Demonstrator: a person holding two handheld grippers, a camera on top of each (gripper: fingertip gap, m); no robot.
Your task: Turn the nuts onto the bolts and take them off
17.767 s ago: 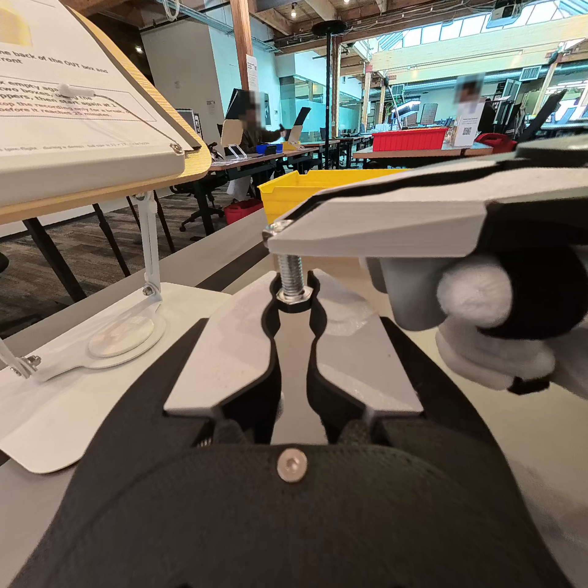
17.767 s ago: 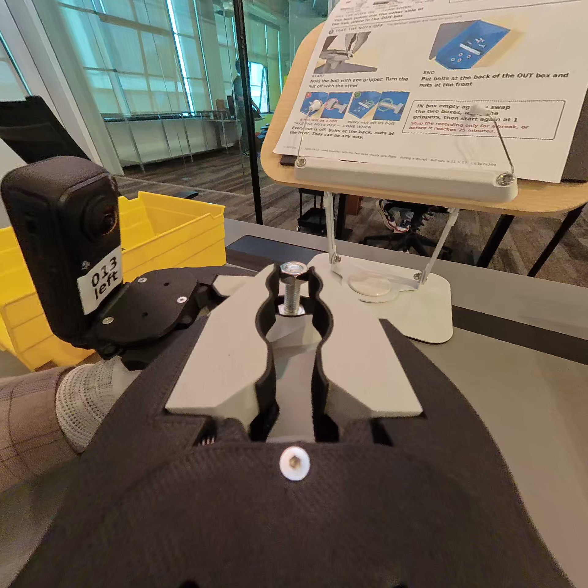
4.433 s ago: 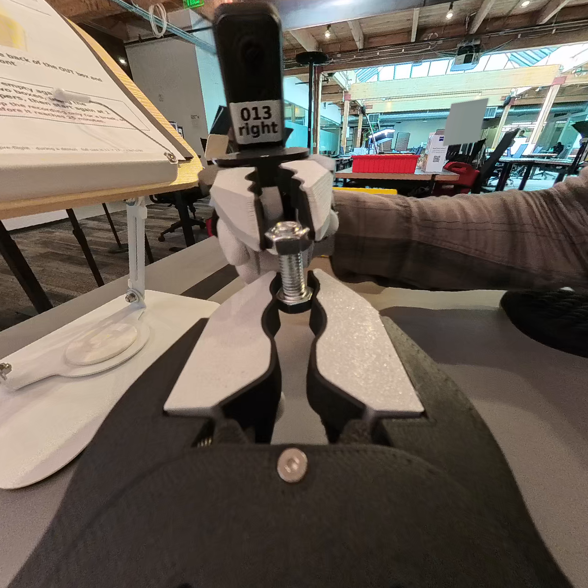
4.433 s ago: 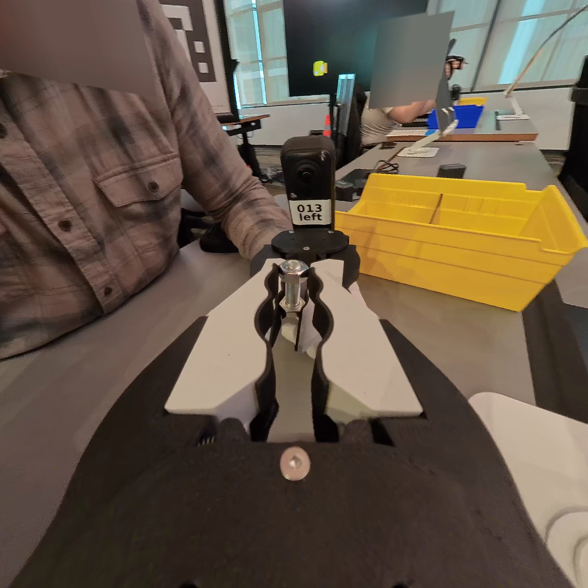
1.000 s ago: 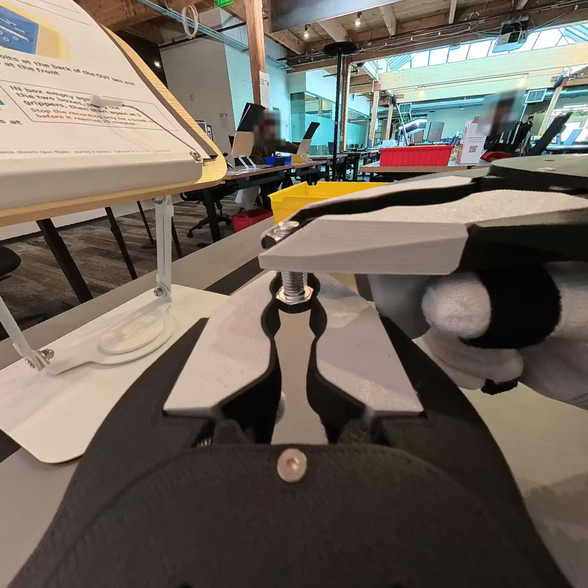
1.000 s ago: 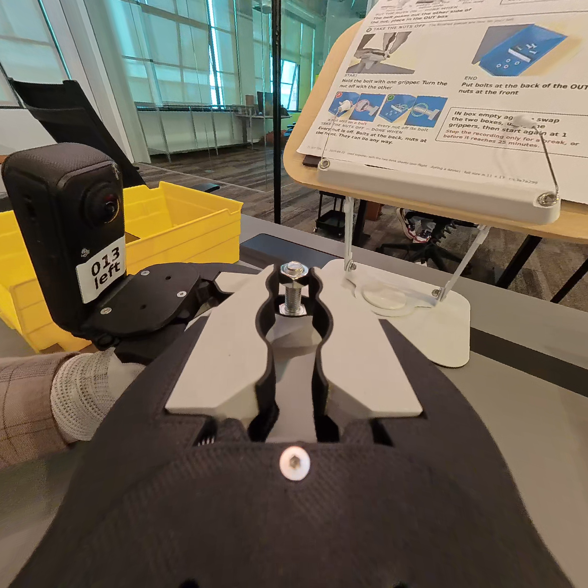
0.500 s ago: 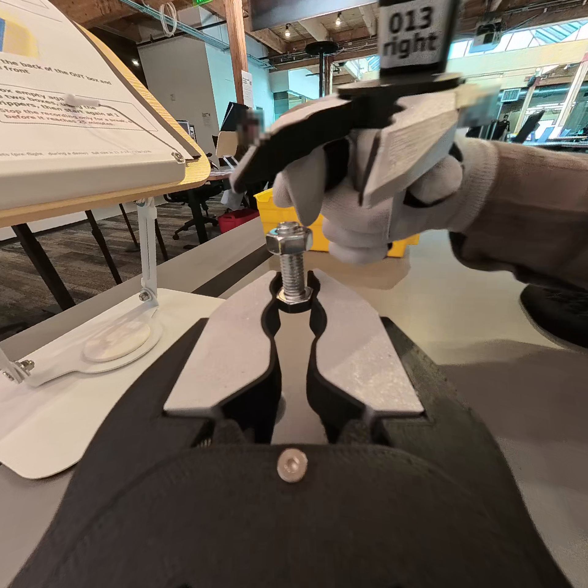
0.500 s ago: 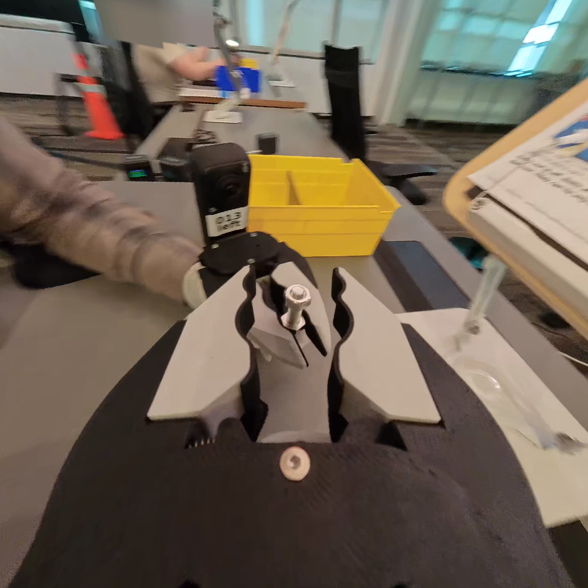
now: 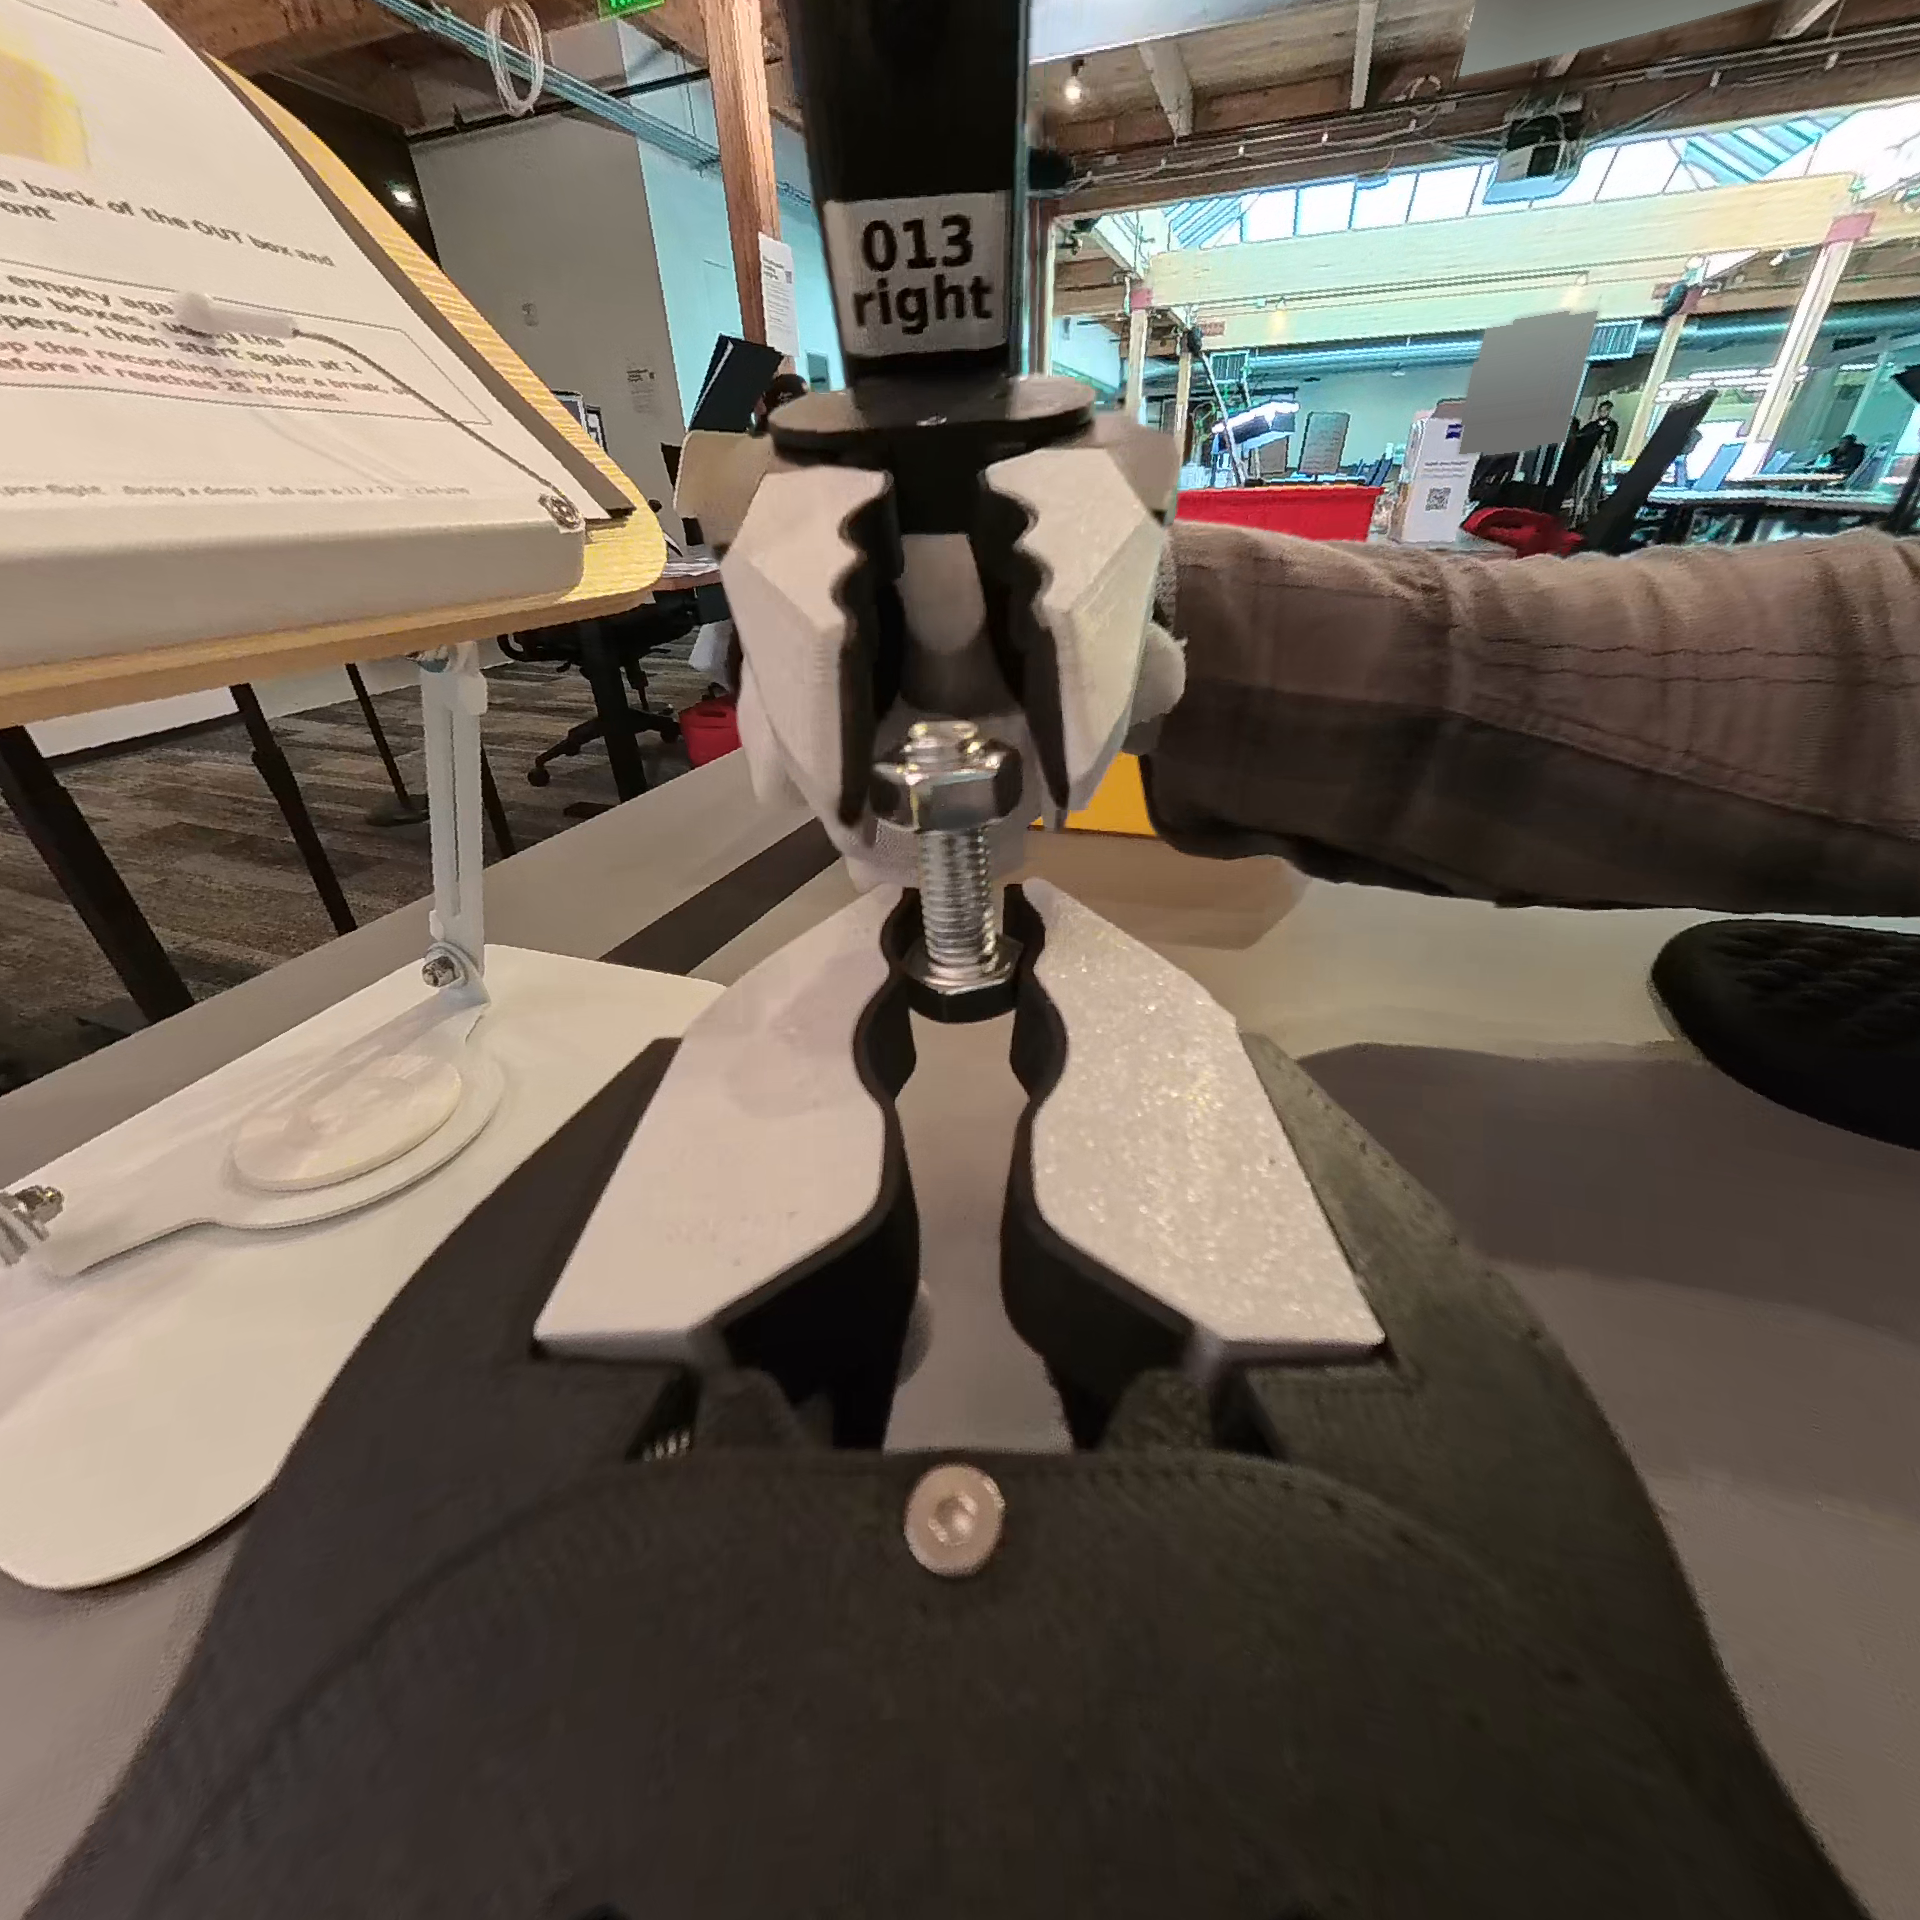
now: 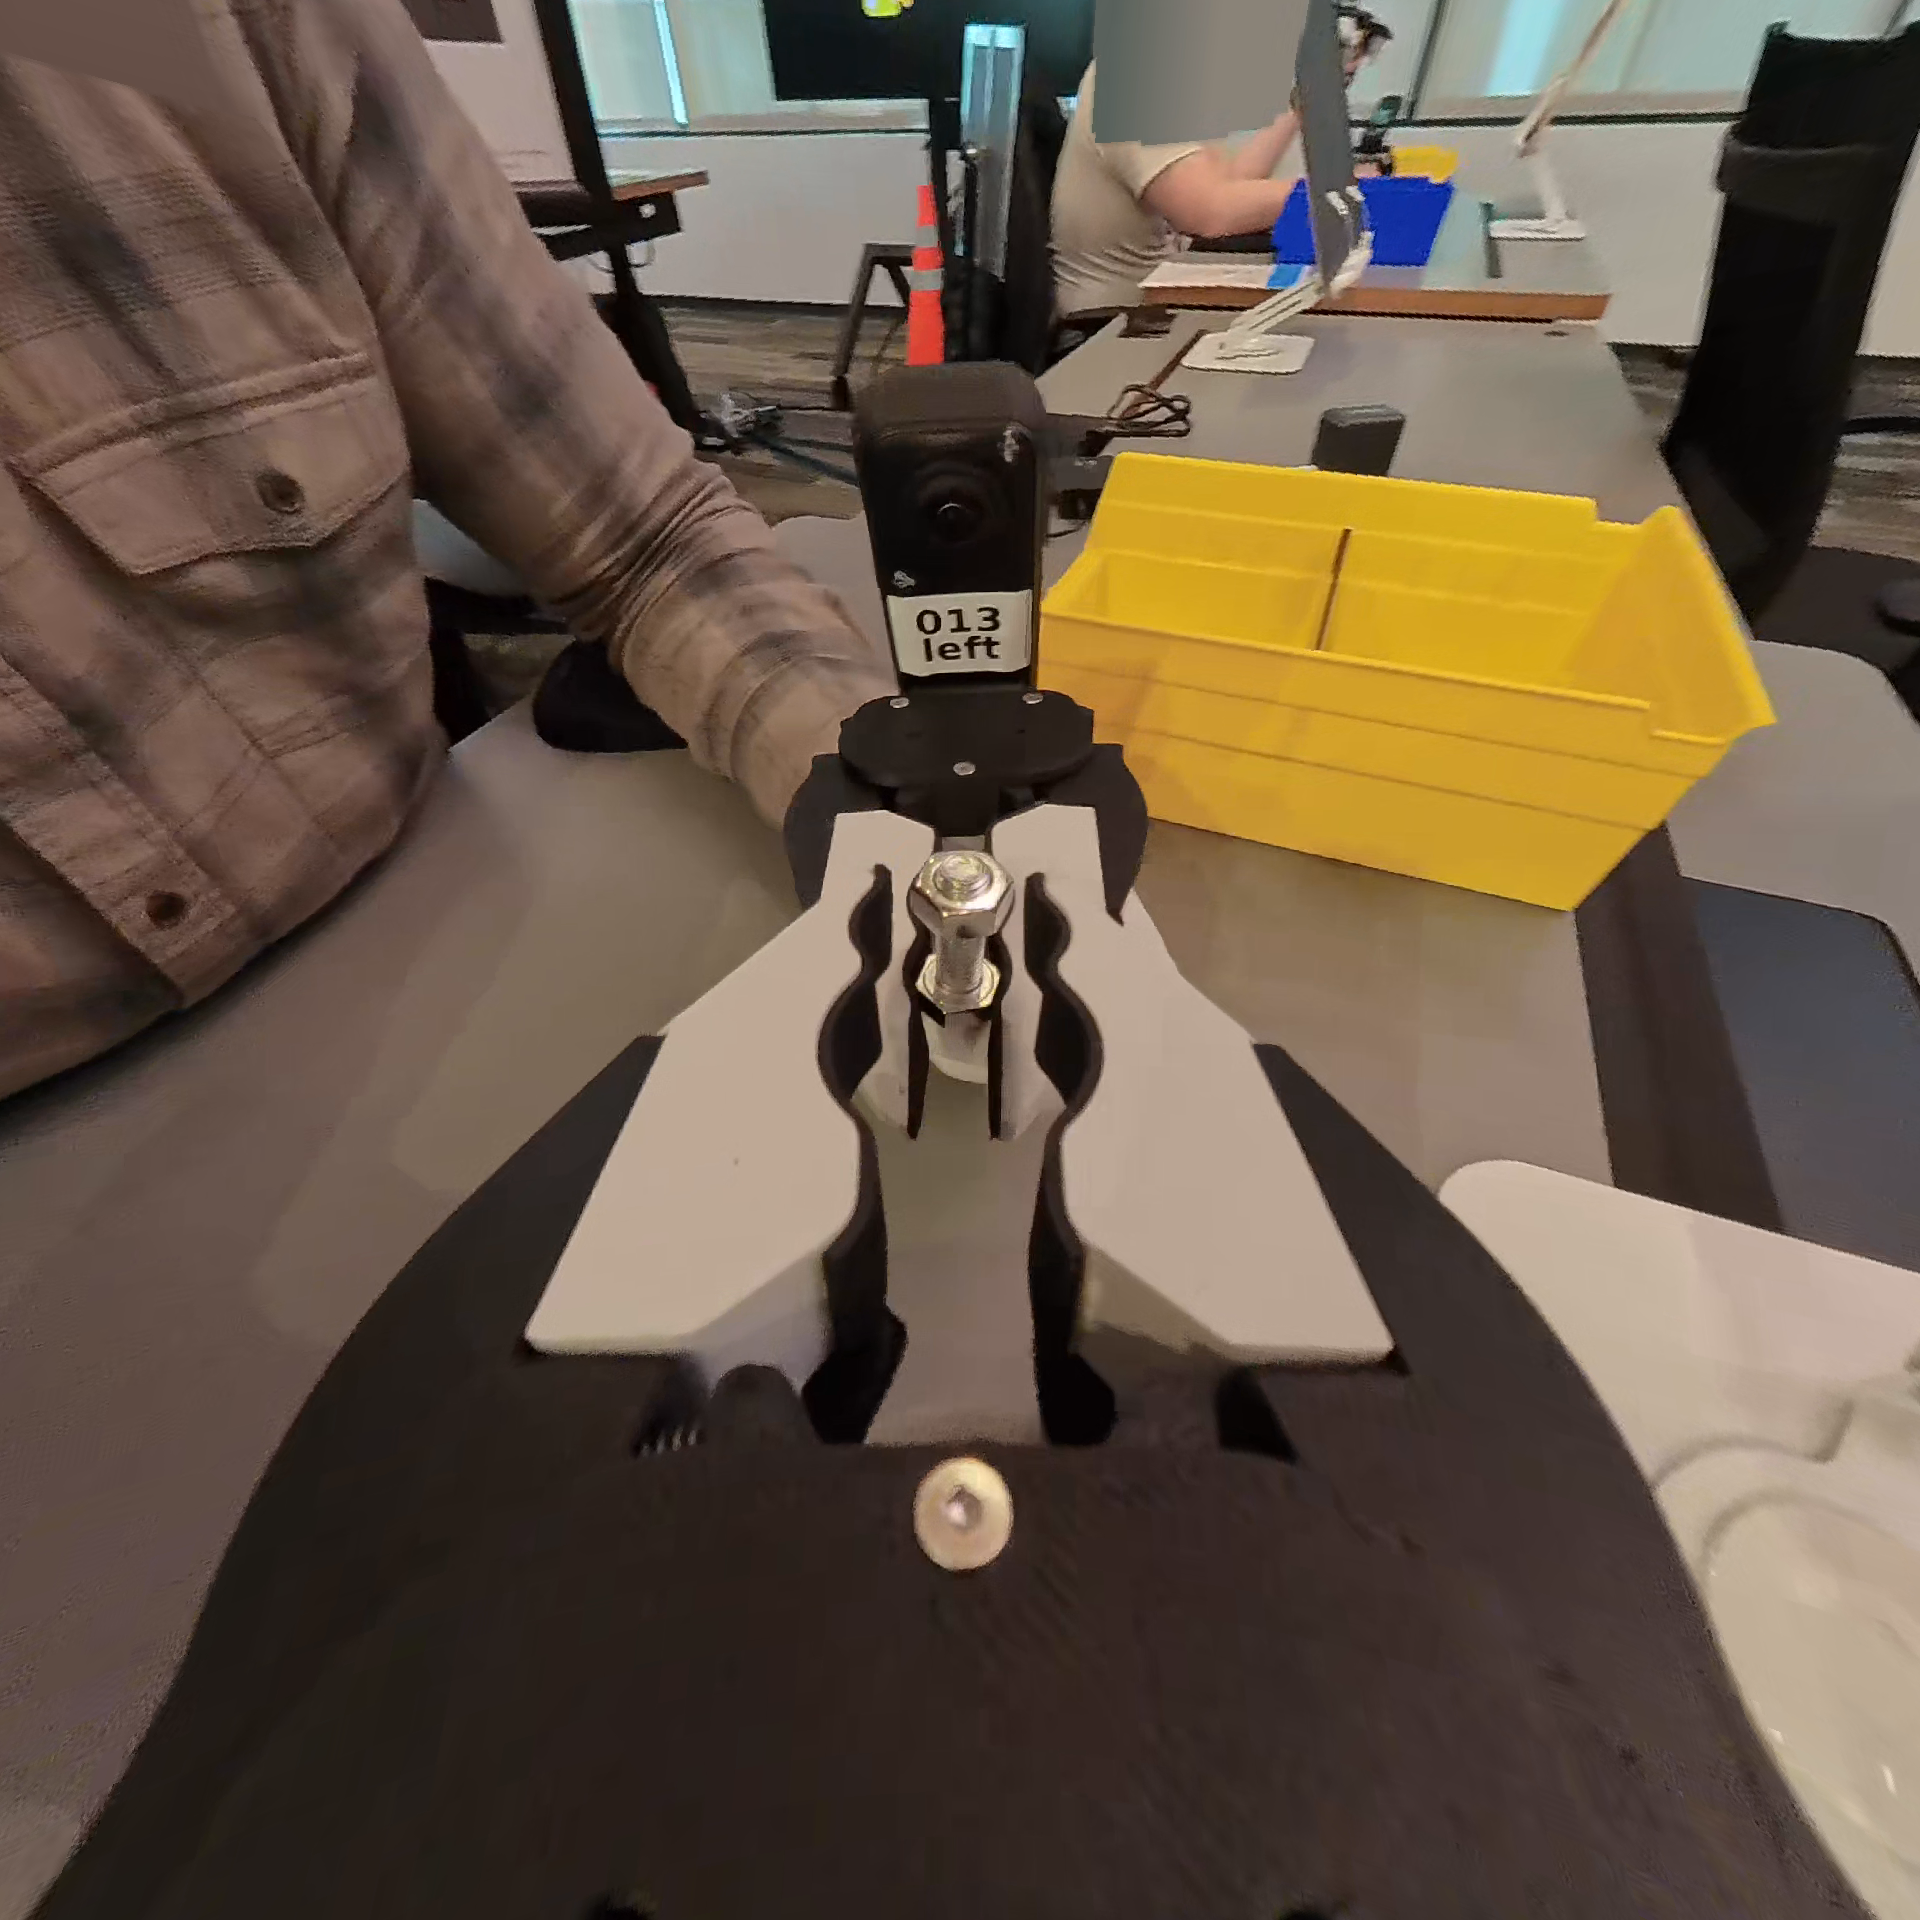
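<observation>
A steel bolt [image 9: 954,914] stands upright with a hex nut [image 9: 945,795] near its top end. My left gripper [image 9: 956,940] is shut on the bolt's hex head at the bottom. My right gripper [image 9: 951,805] faces it from the far side, fingers on either side of the nut with a gap on both sides. In the right wrist view the right gripper [image 10: 956,896] is open around the nut [image 10: 961,894]. Below it the bolt head [image 10: 956,985] sits in the left gripper's fingers [image 10: 883,1081].
A yellow divided bin [image 10: 1403,727] stands behind the left gripper. A white document stand [image 9: 312,1143] with an instruction sheet [image 9: 260,416] is on the left. A person's plaid sleeve [image 9: 1507,727] and a black mesh pad [image 9: 1818,1018] are on the right. About 5 cm separates my left fingertips from my right.
The right gripper was shut on the nut from the side, let go, and swung round to face the left gripper. It now sits open around the nut. The left gripper kept its hold.
</observation>
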